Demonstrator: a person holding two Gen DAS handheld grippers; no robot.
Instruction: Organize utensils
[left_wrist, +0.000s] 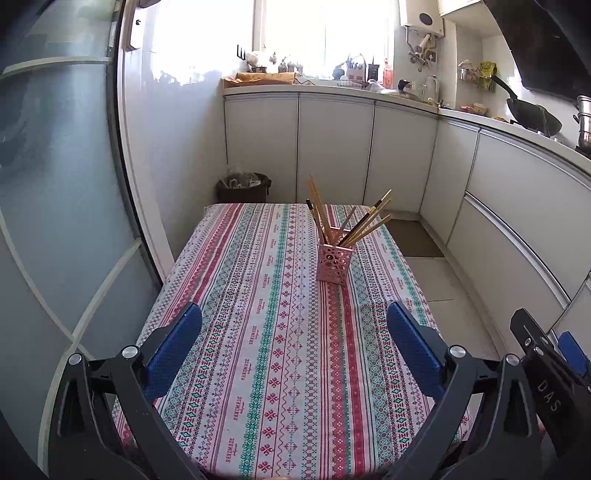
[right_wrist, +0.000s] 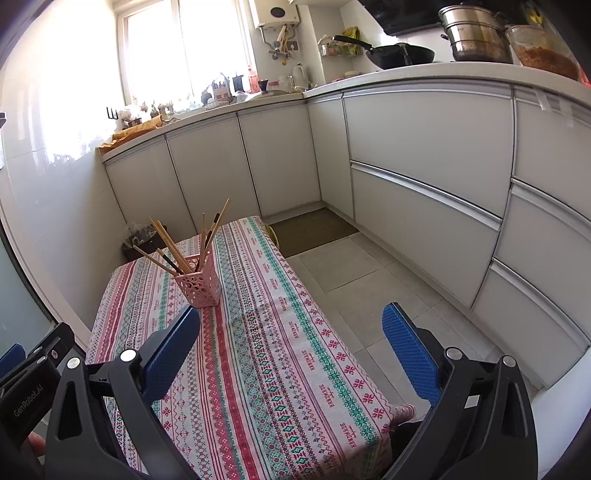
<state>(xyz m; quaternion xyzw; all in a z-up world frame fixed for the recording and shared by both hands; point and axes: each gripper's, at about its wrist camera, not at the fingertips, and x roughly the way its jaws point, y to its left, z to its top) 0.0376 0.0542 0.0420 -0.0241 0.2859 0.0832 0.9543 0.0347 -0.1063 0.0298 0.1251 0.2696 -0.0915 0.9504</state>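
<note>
A pink perforated holder (left_wrist: 335, 261) stands upright on the patterned tablecloth (left_wrist: 258, 332), toward the far right of the table. Several wooden chopsticks (left_wrist: 354, 221) stick out of it, fanned left and right. It also shows in the right wrist view (right_wrist: 200, 282), with the chopsticks (right_wrist: 173, 249) leaning out. My left gripper (left_wrist: 294, 334) is open and empty, well short of the holder, above the near part of the table. My right gripper (right_wrist: 291, 334) is open and empty, over the table's right edge, with the holder just beyond its left finger.
White kitchen cabinets (left_wrist: 332, 147) run along the back and right. A dark bin (left_wrist: 243, 187) stands past the table's far edge. A wok (right_wrist: 399, 55) and steel pots (right_wrist: 476, 37) sit on the counter. Tiled floor (right_wrist: 369, 288) and a brown mat (right_wrist: 314, 230) lie right of the table. A glass door (left_wrist: 55, 184) is at left.
</note>
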